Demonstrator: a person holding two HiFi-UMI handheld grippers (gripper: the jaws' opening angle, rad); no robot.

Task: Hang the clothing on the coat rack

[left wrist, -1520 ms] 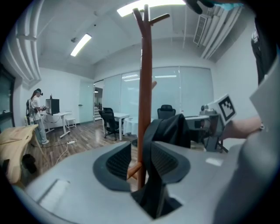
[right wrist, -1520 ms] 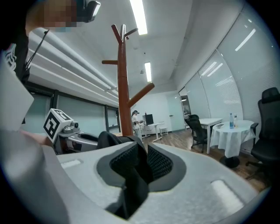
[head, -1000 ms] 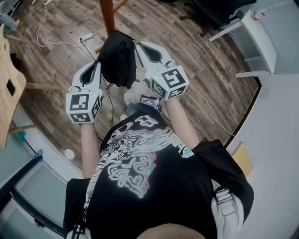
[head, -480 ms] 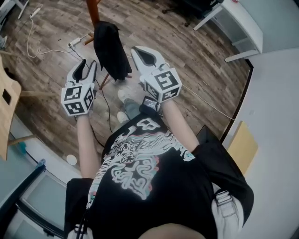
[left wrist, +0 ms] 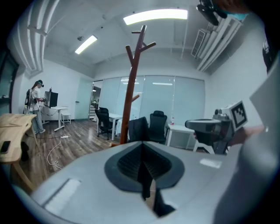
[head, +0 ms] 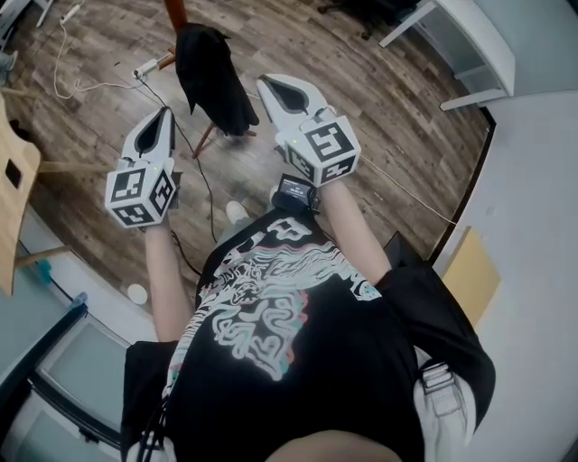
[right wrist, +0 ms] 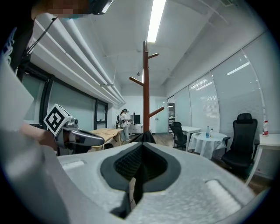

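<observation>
A black garment point(head: 212, 77) hangs from the brown wooden coat rack point(head: 174, 11) at the top of the head view, and neither gripper touches it. My left gripper point(head: 163, 113) is shut and empty, down and to the left of the cloth. The right gripper point(head: 271, 86) is also shut and empty, just right of it. In the left gripper view the rack point(left wrist: 133, 78) rises beyond the shut left gripper point(left wrist: 142, 146), with the dark garment point(left wrist: 138, 129) low on it. The right gripper view shows the rack point(right wrist: 145, 87) and garment point(right wrist: 144, 136) past the shut right gripper point(right wrist: 140, 146).
A light wooden table point(head: 13, 180) stands at the left and a white desk point(head: 470, 45) at the upper right. A cable and power strip point(head: 144, 68) lie on the wood floor by the rack's base. Office chairs point(left wrist: 157, 124) and a person point(left wrist: 37, 105) are farther back.
Both grippers have drawn back from the garment, which stays hanging on the rack. The left jaws spread half a second ago and are shut now.
</observation>
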